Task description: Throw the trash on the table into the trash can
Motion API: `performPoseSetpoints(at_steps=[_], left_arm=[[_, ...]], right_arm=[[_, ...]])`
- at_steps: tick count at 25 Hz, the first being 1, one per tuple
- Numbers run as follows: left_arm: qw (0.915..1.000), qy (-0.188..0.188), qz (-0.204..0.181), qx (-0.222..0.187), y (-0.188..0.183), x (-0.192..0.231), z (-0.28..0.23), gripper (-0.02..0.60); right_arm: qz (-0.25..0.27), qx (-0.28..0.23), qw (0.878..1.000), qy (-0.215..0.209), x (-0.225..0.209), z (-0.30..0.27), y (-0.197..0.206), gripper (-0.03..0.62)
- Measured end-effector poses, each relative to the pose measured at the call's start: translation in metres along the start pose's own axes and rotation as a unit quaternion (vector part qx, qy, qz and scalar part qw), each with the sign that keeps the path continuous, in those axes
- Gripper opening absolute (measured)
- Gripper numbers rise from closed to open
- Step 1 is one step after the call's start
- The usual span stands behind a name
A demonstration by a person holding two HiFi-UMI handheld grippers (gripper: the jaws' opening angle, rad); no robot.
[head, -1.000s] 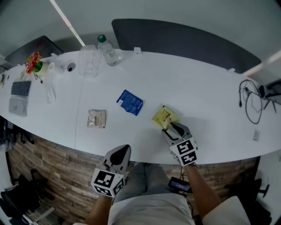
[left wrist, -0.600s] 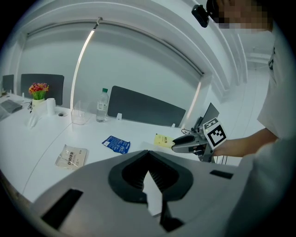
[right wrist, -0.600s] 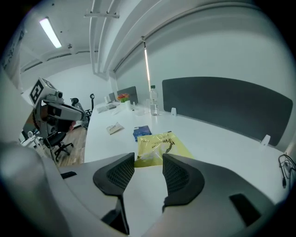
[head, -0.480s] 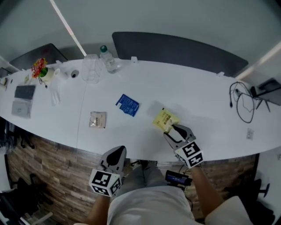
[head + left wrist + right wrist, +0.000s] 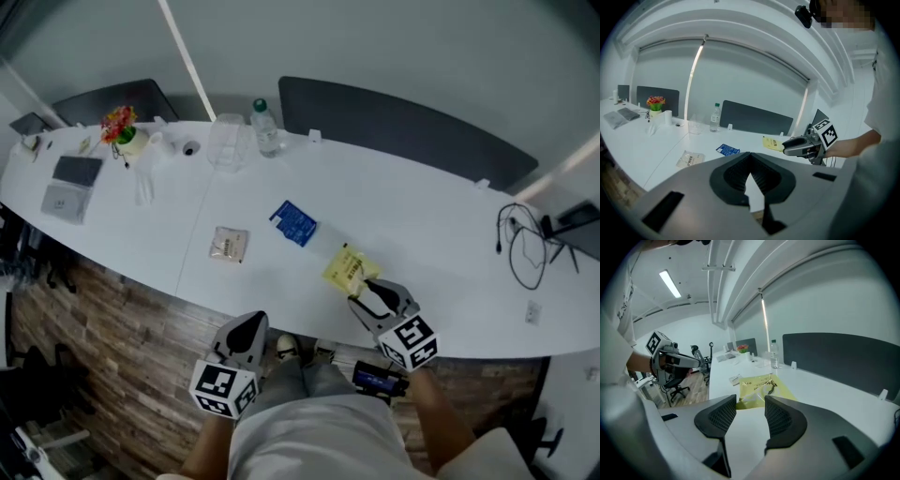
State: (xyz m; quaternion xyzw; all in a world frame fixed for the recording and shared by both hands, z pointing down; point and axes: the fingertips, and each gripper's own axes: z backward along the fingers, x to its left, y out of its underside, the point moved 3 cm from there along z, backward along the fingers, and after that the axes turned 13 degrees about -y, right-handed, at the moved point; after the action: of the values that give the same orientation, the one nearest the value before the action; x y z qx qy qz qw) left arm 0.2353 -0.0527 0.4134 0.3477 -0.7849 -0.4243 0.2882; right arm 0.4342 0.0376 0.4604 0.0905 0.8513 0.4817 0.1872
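Right gripper (image 5: 364,292): jaws part-closed, pinched on yellow packet (image 5: 349,270) by its near edge.
Left gripper (image 5: 255,323): jaws together, empty.
Packet location: above table (image 5: 422,216) front edge.
Handling: judged light, limp, slippery; edge pinch adequate.

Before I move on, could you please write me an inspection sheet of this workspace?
Surface: white table, long and curved.
Job's things: yellow packet in the right claw; blue packet and beige packet lie flat on the table; trash can: nothing seen.
Clutter: water bottle, clear cup, flower pot and grey notebook toward the table's far left end.
Grippers: right claw shut on the yellow packet; left claw shut and empty, just off the table's near edge.
Cables: black cable looped on the table's right end.
Surroundings: dark panel behind the table; plank floor.
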Motion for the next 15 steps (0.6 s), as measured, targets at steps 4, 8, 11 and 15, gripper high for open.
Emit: performPoseSetpoints(at_steps=[4,8,11,15], left_arm=[[0.9979,-0.054,0.032,-0.015,0.009,0.020,0.029,0.002],[0.9899,-0.122,0.068,-0.025,0.025,0.050,0.068,0.002],[0.9797,-0.175,0.091,-0.033,0.040,0.072,0.104,0.002],[0.9613,-0.245,0.118,-0.045,0.063,0.097,0.161,0.002]], right_arm=[[0.020,0.018,0.998,-0.057,0.022,-0.032,-0.002,0.207],[0.054,0.031,0.990,-0.129,0.055,-0.073,-0.013,0.207],[0.079,0.043,0.979,-0.180,0.085,-0.103,-0.021,0.207],[0.116,0.060,0.960,-0.249,0.135,-0.141,-0.028,0.207]])
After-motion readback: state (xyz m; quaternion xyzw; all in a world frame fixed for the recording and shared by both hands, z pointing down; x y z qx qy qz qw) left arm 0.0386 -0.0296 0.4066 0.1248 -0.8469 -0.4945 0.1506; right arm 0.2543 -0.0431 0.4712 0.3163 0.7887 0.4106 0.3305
